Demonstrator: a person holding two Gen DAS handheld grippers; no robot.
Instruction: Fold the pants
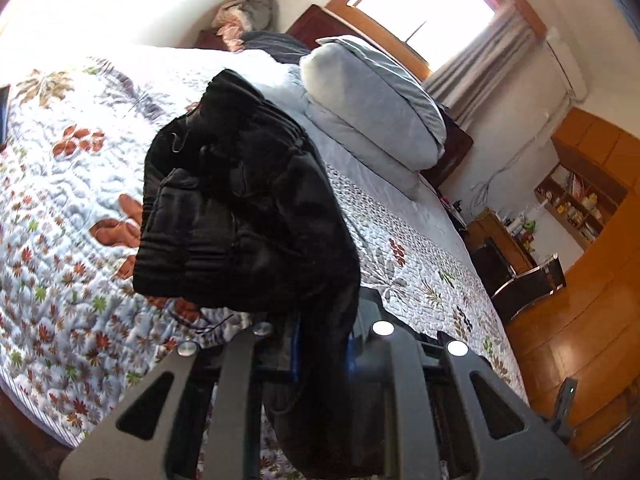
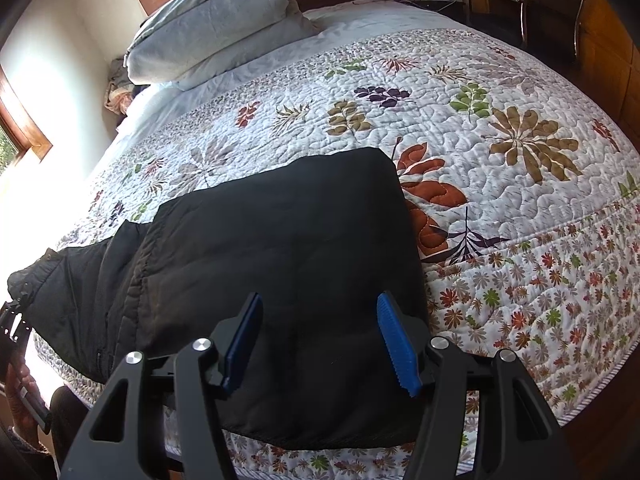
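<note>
The black padded pants point(image 2: 280, 272) lie folded on the floral quilt point(image 2: 460, 128) near the bed's front edge, one end trailing off to the left. My right gripper point(image 2: 320, 344) is open and empty just above the near part of the pants, blue pads point(image 2: 394, 340) apart. In the left wrist view my left gripper point(image 1: 322, 344) is shut on the pants point(image 1: 248, 208), holding a bunched waistband end lifted above the quilt point(image 1: 60, 184). The left gripper's body shows at the far left edge of the right wrist view point(image 2: 16, 328).
Grey pillows point(image 2: 216, 20) are stacked at the head of the bed. A wooden desk and chair point(image 2: 536, 4) stand beyond the bed's far side. Wooden cabinets point(image 1: 580, 320) line the wall. Windows are behind the pillows.
</note>
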